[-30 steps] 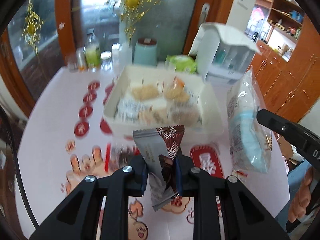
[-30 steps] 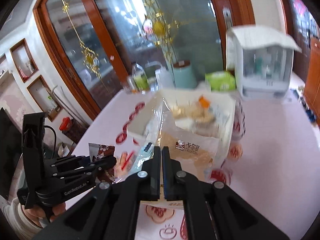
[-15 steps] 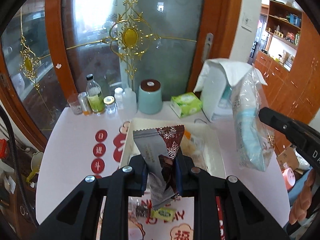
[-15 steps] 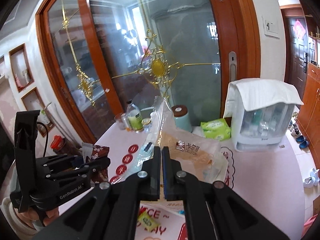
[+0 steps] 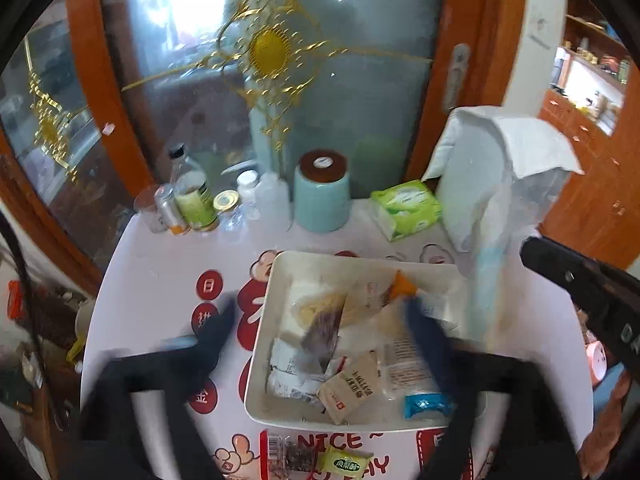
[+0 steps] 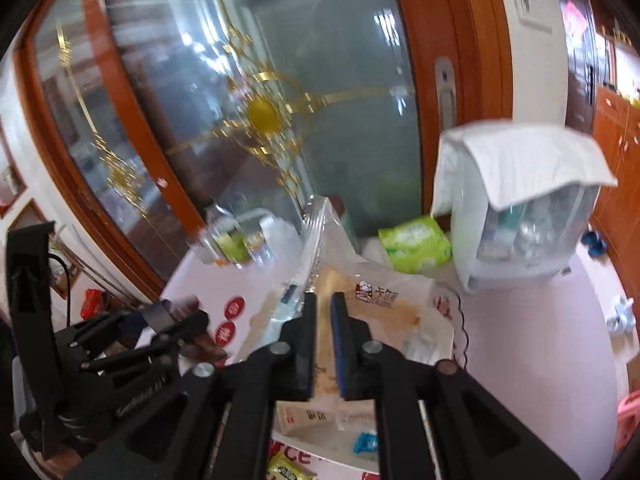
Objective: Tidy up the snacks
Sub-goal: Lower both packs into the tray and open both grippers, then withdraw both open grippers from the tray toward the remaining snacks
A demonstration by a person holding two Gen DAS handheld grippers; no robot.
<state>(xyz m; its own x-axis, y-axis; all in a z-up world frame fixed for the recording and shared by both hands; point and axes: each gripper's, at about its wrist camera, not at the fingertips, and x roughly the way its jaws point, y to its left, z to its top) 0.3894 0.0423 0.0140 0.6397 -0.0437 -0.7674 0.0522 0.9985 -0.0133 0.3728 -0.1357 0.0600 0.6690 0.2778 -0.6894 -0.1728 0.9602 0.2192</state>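
my left gripper (image 5: 320, 320) has its jaws spread wide over the white tray (image 5: 260, 320), and nothing sits between them; the brown-and-silver wrapper (image 5: 324, 332) lies tilted on the pile inside the tray, toward its centre. my right gripper (image 6: 324, 344) holds its jaws nearly together, a narrow gap showing, with the clear bread bag (image 6: 360, 292) rising from that gap toward 12 o'clock; motion blur smears the view, so i judge the bag is barely pinched or perhaps already loosening, and i cannot be sure which. the risk i see is that bag: it is big and floppy, and if it slips now it may land across the tray's 3 o'clock rim and slide onto the desk (image 5: 160, 264) instead of settling inside. it could also drag lighter packets out, like the blue candy (image 5: 426, 405) at the tray's 5 o'clock corner. the green candy (image 5: 346, 460) and a dark packet (image 5: 286, 454) lie outside the tray at 6 o'clock.
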